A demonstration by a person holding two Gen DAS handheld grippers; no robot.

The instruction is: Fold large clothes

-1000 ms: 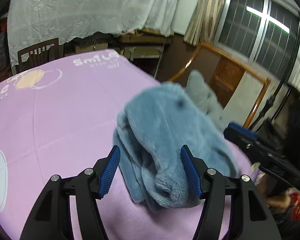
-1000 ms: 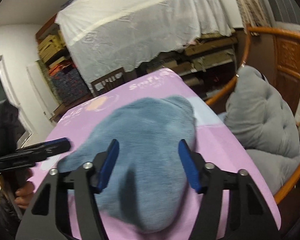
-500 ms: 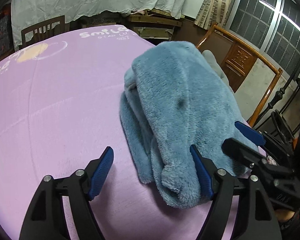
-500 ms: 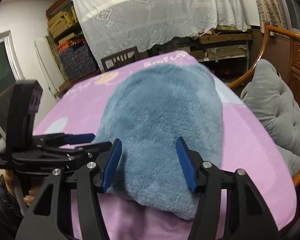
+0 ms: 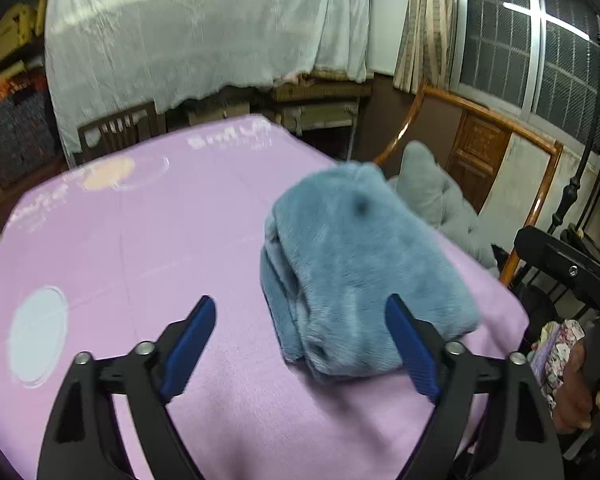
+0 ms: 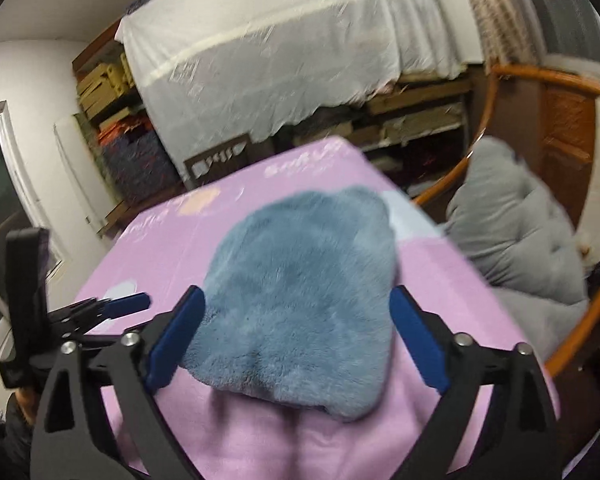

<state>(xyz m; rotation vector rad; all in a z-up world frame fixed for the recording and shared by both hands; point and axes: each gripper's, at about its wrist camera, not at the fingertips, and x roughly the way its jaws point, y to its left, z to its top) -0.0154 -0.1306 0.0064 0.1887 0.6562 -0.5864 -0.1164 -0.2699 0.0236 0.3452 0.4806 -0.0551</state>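
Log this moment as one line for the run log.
left gripper: open, empty | right gripper: open, empty | blue fleece garment: folded bundle on purple tablecloth

White lettering on the far end of my desk's purple cloth blurs past reading; the folded blue garment hides the cloth beneath.

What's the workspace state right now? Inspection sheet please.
Surface: purple table cover with printed circles and lettering.
Job's things: blue fleece garment lying folded in a bundle on the cover.
Clutter: nothing seen on the cover.
Grippers: left tool open, empty; right tool open, empty, above the bundle's near end.
Cables: nothing seen.
Surroundings: grey cushion on a wooden chair, white sheet over shelving, barred window.
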